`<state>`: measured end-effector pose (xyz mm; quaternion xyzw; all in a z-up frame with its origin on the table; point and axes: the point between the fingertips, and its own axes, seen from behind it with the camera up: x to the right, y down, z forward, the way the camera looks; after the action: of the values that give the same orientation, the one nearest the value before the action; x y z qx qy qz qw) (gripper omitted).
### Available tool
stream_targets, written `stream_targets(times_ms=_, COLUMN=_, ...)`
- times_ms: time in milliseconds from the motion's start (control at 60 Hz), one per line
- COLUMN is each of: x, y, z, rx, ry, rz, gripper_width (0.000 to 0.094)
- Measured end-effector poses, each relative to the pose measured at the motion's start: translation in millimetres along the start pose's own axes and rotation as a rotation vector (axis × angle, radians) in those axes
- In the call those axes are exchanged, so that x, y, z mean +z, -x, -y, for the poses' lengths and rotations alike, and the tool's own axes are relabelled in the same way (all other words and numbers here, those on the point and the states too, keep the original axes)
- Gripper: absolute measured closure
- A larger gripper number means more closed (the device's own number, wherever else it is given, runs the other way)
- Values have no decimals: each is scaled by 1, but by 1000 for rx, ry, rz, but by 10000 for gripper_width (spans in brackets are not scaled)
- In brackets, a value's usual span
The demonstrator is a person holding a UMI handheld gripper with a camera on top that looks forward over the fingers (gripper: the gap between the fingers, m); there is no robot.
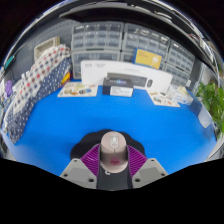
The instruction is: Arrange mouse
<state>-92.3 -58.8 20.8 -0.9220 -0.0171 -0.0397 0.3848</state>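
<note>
A pale pink and beige computer mouse (113, 153) sits between my gripper's (112, 160) two fingers, its scroll wheel facing up. Both purple pads (92, 157) press against its sides. The mouse is held above a blue table surface (110, 115) that stretches ahead.
At the back of the blue surface stand a white box-like device (118, 72) and papers (78, 90) beside it. Grey drawer cabinets (125, 40) line the wall behind. A checked cloth (35, 80) lies on the left, a green plant (212, 100) at the right.
</note>
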Motion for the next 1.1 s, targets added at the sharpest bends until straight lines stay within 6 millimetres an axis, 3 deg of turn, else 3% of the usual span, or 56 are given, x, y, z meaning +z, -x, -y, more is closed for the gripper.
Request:
stream_targets(times_ms=100, x=16, y=1, z=-34, rx=-12, ry=59, rz=-4, gripper_width=577)
stream_targets(times_ms=333, x=17, y=0, z=-32, rx=11, ry=41, rz=-11, gripper_width=463)
stream_targets(times_ms=417, x=14, y=-7, z=-32, rx=42, ry=65, rz=-32, gripper_width=232)
stream_targets(times_ms=467, x=9, y=-10, z=-25, rx=59, ry=56, rz=-40, gripper_width=71)
stream_targets(times_ms=483, x=5, y=-11, z=-21, rx=64, ry=58, rz=-35, gripper_width=61)
stream_targets(times_ms=850, x=-87, y=-22, z=69, rx=137, ry=-91, rz=-22, gripper_width=69)
stream_targets(times_ms=1100, x=-117, y=-69, z=93, rx=104, ry=-176, rz=-20, gripper_width=71)
